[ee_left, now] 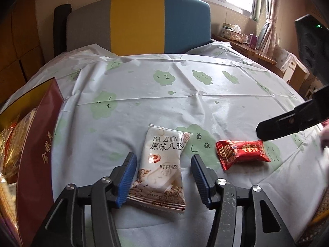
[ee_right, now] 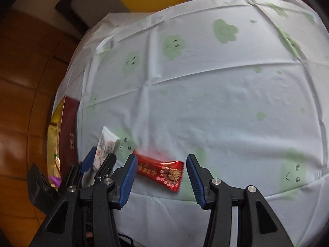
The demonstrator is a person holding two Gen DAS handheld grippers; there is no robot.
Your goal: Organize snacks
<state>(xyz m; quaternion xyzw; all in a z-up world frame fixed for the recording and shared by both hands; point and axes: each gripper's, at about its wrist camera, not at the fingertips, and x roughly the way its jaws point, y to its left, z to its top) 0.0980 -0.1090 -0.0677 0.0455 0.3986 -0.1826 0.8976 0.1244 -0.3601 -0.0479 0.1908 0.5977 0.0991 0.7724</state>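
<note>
While two loose snacks lie on the desk (ee_left: 185, 94), both grippers hang over them with jaws spread wide and nothing held. One white snack packet (ee_left: 162, 170) printed with "BA ZHEN" and nuts lies flat on the cloth between the blue pads of the left gripper (ee_left: 163, 182); whether the left pad touches its edge cannot be told. One red snack packet (ee_left: 242, 152) lies just to the right of the white one, apart from it. From the right wrist view the same red snack packet (ee_right: 162, 171) sits between the spread fingers of the right gripper (ee_right: 161, 182), closer to the left pad, though this view is blurred. The white snack packet (ee_right: 105, 146) shows there further left, partly behind the left gripper (ee_right: 96, 164).

One dark red box (ee_left: 35, 150) with gold characters stands open at the desk's left edge, holding several wrapped snacks (ee_left: 12, 142) too crowded to count. One white cloth with green cloud faces covers the desk. One chair back (ee_left: 139, 24) in grey, yellow and blue stands behind it.
</note>
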